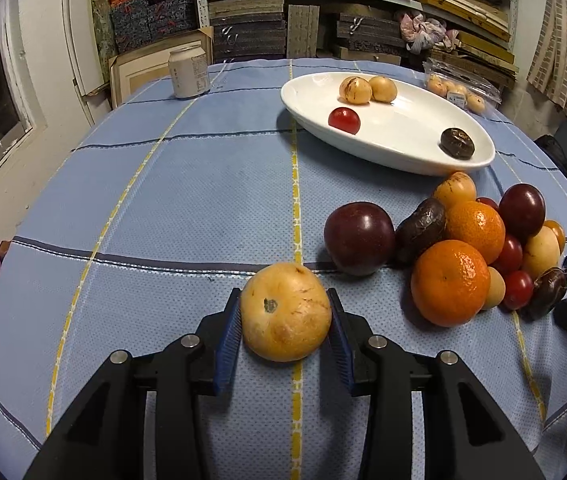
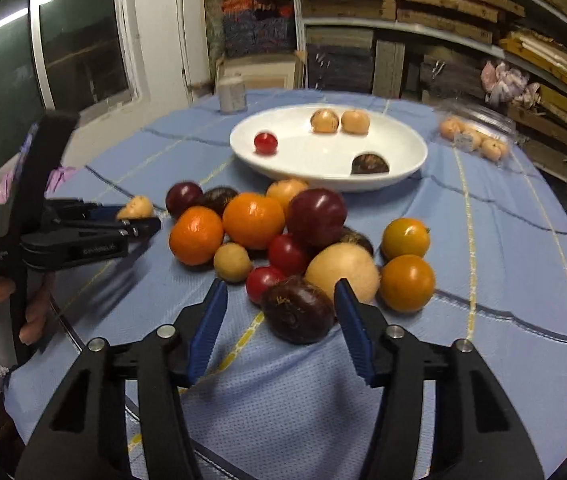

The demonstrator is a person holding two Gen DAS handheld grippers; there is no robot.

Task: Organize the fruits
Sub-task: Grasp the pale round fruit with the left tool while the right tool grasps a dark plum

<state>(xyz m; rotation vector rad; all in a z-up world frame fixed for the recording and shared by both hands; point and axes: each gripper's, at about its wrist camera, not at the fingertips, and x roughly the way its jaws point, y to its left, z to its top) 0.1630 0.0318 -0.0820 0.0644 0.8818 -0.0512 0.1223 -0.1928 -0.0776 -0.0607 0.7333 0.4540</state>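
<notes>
Left hand-held gripper [image 1: 285,316] clamps round yellow-tan fruit [image 1: 286,312] on blue-clothed desk [image 1: 187,208]. Right hand-held gripper [image 2: 281,300] half-open around dark wrinkled fruit [image 2: 297,309], seemingly not touching.

A pale yellow, brown-scuffed round fruit [image 1: 286,312] sits on the blue tabletop [image 1: 187,208], apart from a heap of oranges, dark plums and red tomatoes [image 1: 479,252]; the white oval dish [image 1: 387,148] holds four fruits

Fruit pile [image 1: 479,248] before plate [image 1: 387,148], can [image 1: 188,72] behind
</notes>
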